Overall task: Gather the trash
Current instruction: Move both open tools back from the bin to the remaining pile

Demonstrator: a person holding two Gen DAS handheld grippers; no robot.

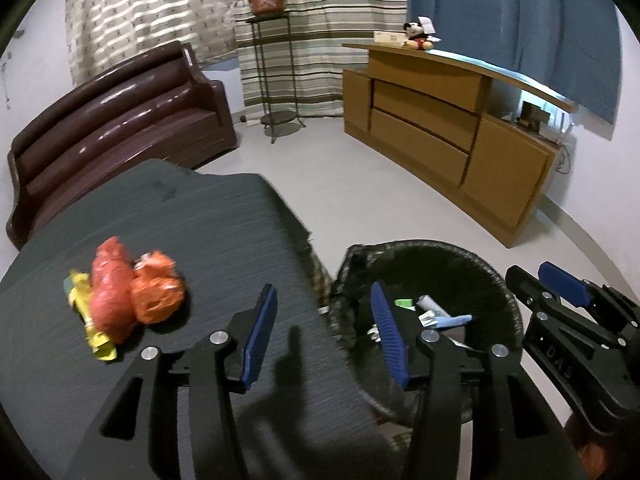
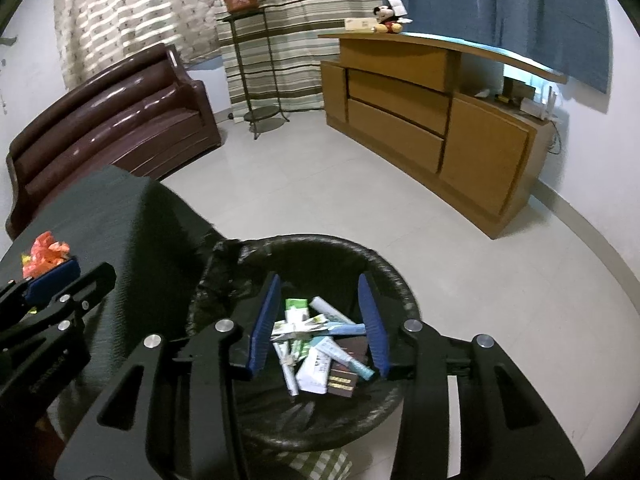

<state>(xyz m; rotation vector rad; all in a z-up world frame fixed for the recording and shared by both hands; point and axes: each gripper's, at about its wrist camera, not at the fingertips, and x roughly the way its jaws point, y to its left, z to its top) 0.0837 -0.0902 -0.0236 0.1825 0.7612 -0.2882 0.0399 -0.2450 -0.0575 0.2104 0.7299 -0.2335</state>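
Note:
A black-lined trash bin (image 2: 384, 272) stands on the floor beside the dark table (image 1: 168, 220); it also shows in the left wrist view (image 1: 480, 272). It holds several boxes and tubes (image 2: 320, 344). My right gripper (image 2: 320, 324) is open and empty above the bin's opening; it shows at the right of the left wrist view (image 1: 560, 284). My left gripper (image 1: 324, 332) is open and empty over the table's right edge. Crumpled orange wrappers (image 1: 132, 292) and a yellow wrapper (image 1: 88, 316) lie on the table, left of the left gripper. The orange wrappers also show in the right wrist view (image 2: 46, 254).
A brown sofa (image 1: 120, 120) stands behind the table. A wooden cabinet (image 1: 440, 128) with a plush toy (image 1: 418, 36) lines the far wall. A metal plant stand (image 1: 272, 72) stands by the curtains. Light tiled floor (image 2: 320, 192) lies between them.

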